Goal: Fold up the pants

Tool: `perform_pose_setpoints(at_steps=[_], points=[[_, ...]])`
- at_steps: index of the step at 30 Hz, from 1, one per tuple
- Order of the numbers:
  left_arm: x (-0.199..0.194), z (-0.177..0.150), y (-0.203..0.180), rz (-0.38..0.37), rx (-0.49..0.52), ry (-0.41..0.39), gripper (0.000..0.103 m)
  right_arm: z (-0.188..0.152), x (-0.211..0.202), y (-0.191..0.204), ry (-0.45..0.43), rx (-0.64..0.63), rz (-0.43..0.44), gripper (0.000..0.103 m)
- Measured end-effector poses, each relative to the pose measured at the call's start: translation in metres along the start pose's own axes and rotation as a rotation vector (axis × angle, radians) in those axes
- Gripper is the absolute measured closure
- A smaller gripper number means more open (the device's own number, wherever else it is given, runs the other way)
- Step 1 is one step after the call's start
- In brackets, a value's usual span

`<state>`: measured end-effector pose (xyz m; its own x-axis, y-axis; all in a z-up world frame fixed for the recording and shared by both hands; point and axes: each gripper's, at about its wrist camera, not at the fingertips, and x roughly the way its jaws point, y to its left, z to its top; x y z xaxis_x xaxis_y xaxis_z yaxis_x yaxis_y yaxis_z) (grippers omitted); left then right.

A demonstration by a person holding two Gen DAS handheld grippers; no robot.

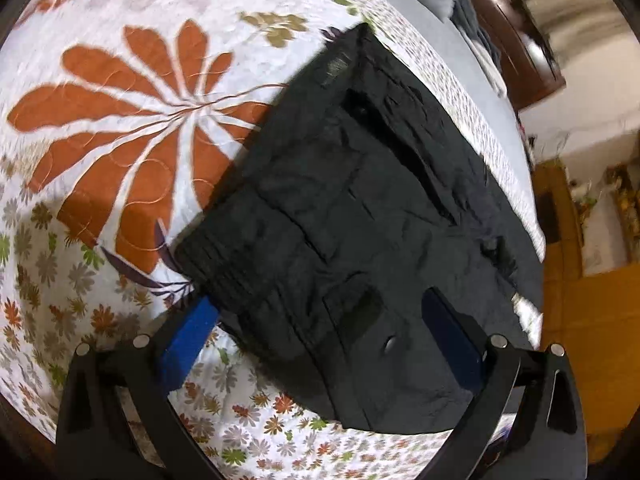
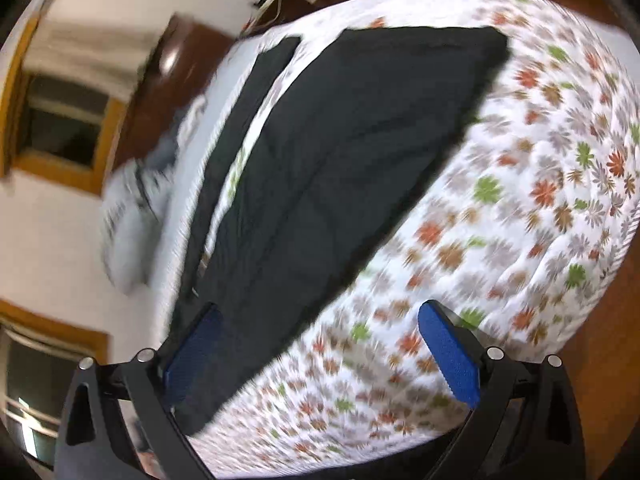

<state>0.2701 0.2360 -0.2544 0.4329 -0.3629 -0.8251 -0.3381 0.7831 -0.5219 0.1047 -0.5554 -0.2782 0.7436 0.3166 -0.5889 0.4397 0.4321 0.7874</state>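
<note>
Left gripper: jaws spread wide, blue pads parted, nothing pinched; it hovers right over the near end of the pants, one pad above the quilt, the other above black cloth.
Right gripper: also wide apart and empty; its left pad sits over the near edge of the pants, its right pad over bare quilt.
Pants: black, lying flat on the bedspread near the bed's edge.
Long axis: in the left wrist view it runs from beside the fingers up and away toward the top of the frame; in the right wrist view it runs diagonally from lower left to upper right.
Look of the cloth: matte and creased, with pocket flaps, seams and a small button showing; the edge nearest the left pad looks gathered and ribbed.
Bedspread: white quilt, small flowers, one big orange bloom left of the pants.
Further back: a second black strip lies beside the pants, with wooden furniture beyond, blurred.
</note>
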Motion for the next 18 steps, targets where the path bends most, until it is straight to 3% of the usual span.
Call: perform_pose_setpoints(at_steps=[6,9,12,15,17,18], points=[[0.006,-0.004,-0.007,0.015,0.031,-0.044,0.007,0.039,-0.017,-0.021,-0.095,0.063,0.137,0.003],[0.006,-0.007,-0.006,0.033,0.03,-0.062,0.013,0.057,-0.015,-0.039,-0.115,0.124,0.171,0.003],[0.01,-0.005,-0.014,0.097,0.052,-0.067,0.025,0.07,-0.009,-0.04,-0.137,0.161,0.224,0.004],[0.007,-0.005,-0.013,0.14,0.046,-0.075,0.042,0.08,-0.002,-0.045,-0.138,0.151,0.221,0.033],[0.004,-0.006,-0.01,0.141,0.023,-0.085,0.057,0.083,0.009,-0.048,-0.124,0.16,0.17,0.075],[0.001,-0.007,-0.008,0.138,0.002,-0.088,0.061,0.083,0.012,-0.049,-0.121,0.16,0.148,0.081]])
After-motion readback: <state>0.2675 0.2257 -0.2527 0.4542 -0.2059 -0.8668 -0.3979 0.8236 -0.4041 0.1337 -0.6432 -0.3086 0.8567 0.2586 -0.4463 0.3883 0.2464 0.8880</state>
